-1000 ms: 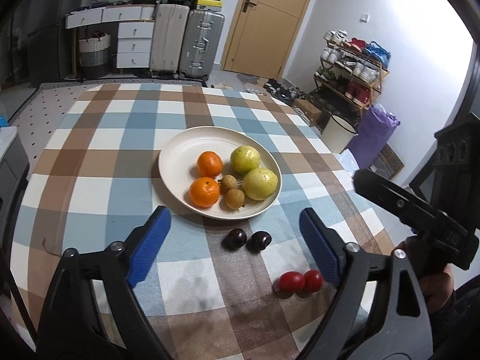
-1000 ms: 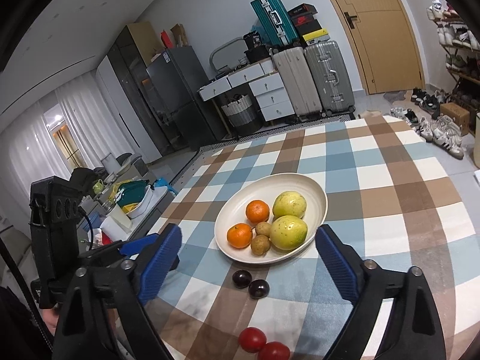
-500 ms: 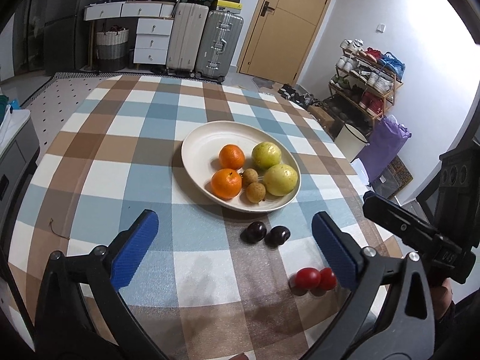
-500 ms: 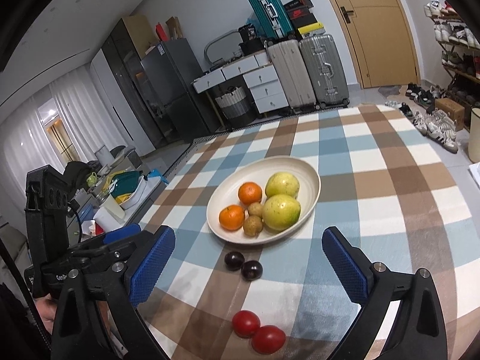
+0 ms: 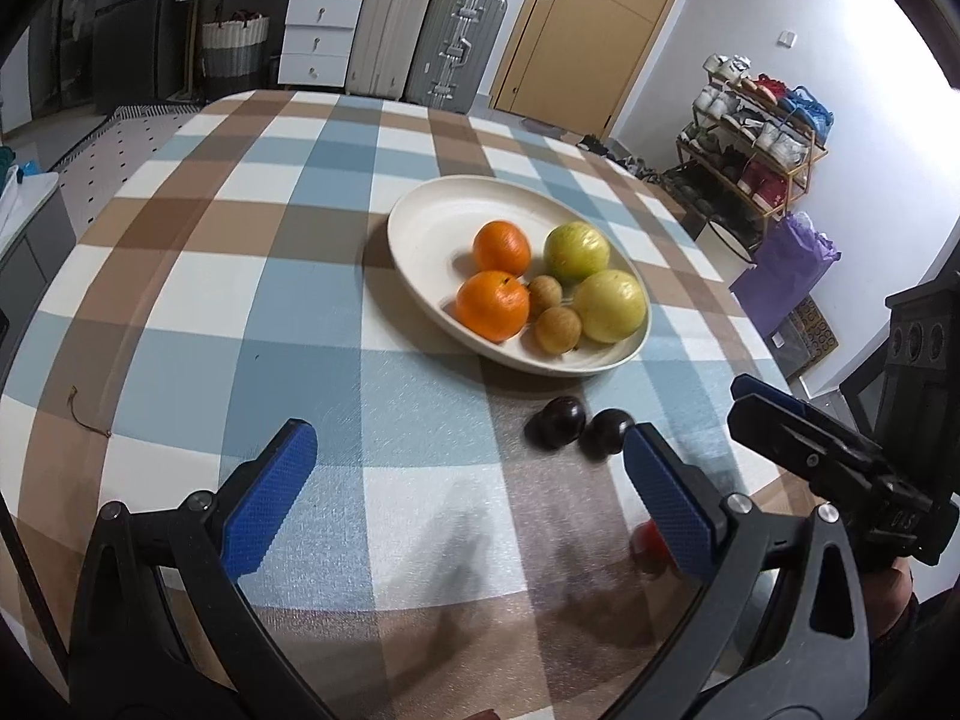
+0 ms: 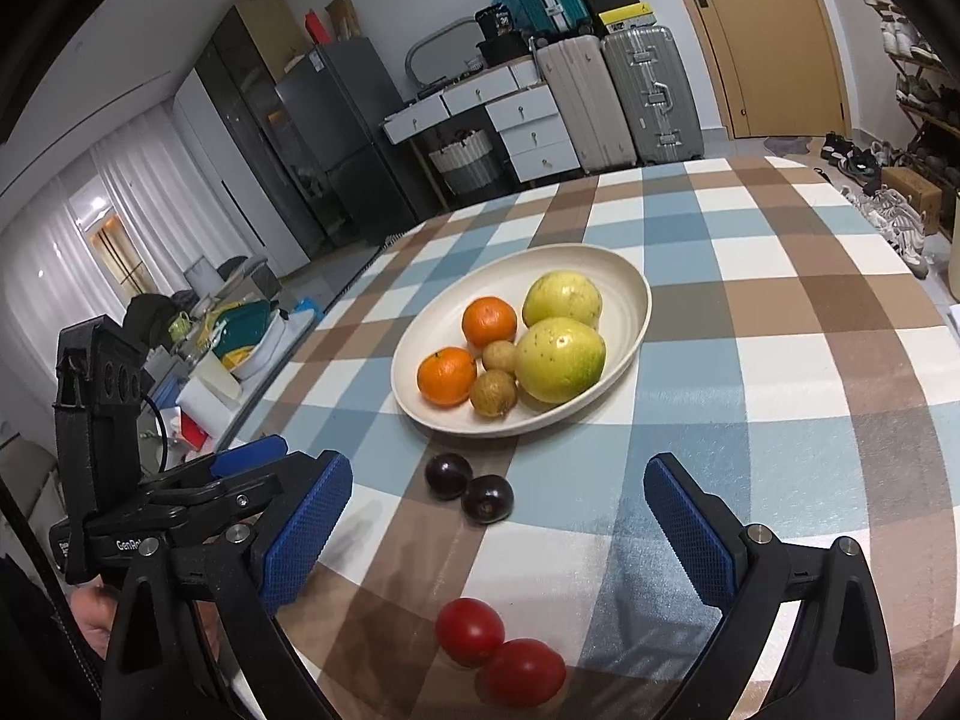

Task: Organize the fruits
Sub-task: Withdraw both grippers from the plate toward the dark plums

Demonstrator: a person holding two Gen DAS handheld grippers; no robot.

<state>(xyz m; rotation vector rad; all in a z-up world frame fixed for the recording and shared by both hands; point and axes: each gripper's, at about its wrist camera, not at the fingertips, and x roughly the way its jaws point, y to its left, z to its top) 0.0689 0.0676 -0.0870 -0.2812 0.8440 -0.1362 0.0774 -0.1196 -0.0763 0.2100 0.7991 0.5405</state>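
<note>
A cream plate (image 5: 432, 222) (image 6: 633, 294) on the checked tablecloth holds two oranges (image 5: 493, 305), two green-yellow fruits (image 5: 611, 306) and two small brown fruits (image 5: 558, 330). Two dark plums (image 5: 561, 422) (image 6: 467, 486) lie on the cloth just in front of the plate. Two red tomatoes (image 6: 498, 651) lie nearer, between my right gripper's fingers; one (image 5: 647, 540) is mostly hidden in the left wrist view. My left gripper (image 5: 465, 498) is open and empty, short of the plums. My right gripper (image 6: 498, 531) is open and empty above the tomatoes.
The round table (image 5: 252, 252) has its edge close on the right, with a shoe rack (image 5: 756, 138) and purple bag (image 5: 786, 264) beyond. Suitcases (image 5: 420, 30) and drawers stand at the far wall. A cluttered counter (image 6: 240, 330) lies left of the table.
Both grippers have drawn closer to the table and forward. The left view has shifted left, so the tomatoes now sit behind its right finger. Both stay open.
</note>
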